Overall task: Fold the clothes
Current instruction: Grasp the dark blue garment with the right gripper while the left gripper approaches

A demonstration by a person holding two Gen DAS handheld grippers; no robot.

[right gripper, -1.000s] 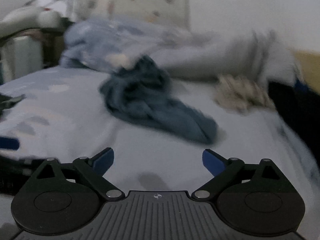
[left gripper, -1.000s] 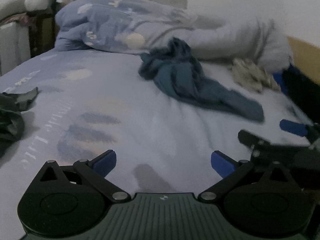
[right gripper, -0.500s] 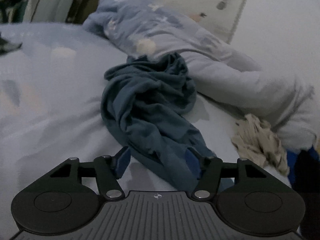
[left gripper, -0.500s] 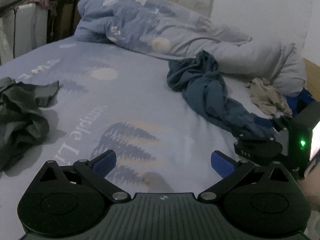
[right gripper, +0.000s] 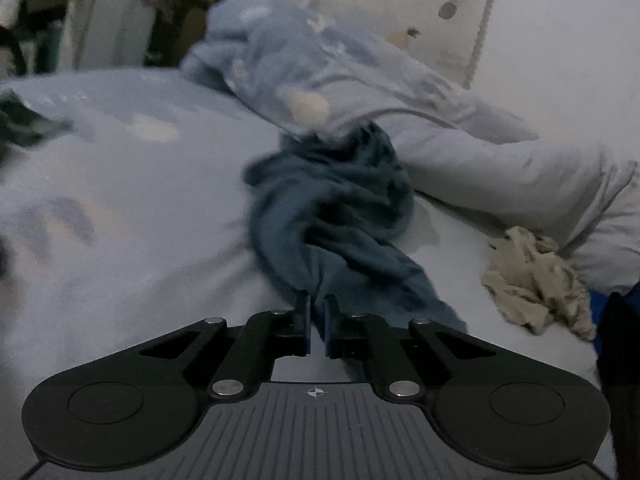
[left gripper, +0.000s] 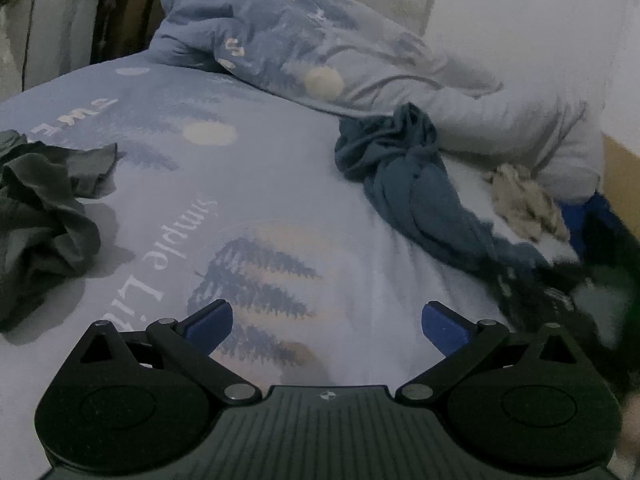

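A crumpled dark blue garment [left gripper: 412, 184] lies twisted on the bed, stretching from the pillow toward the near right. In the right wrist view the same blue garment [right gripper: 332, 216] runs down into my right gripper [right gripper: 318, 320], which is shut on its near end. My left gripper [left gripper: 326, 322] hovers open above the printed bedsheet [left gripper: 248, 216], with nothing between its blue pads. The right gripper appears as a dark blur [left gripper: 560, 292] at the garment's near end in the left wrist view.
A dark green garment [left gripper: 44, 216] lies bunched at the left of the bed. A beige crumpled cloth [right gripper: 536, 280] sits at the right, below the pillow. A rolled blue quilt [left gripper: 288, 40] and grey pillow [right gripper: 520, 176] line the back. Furniture stands beyond the bed's far left.
My right gripper moved onto the blue garment's near end and shut on it. The left gripper stayed open, shifting slightly over the sheet.
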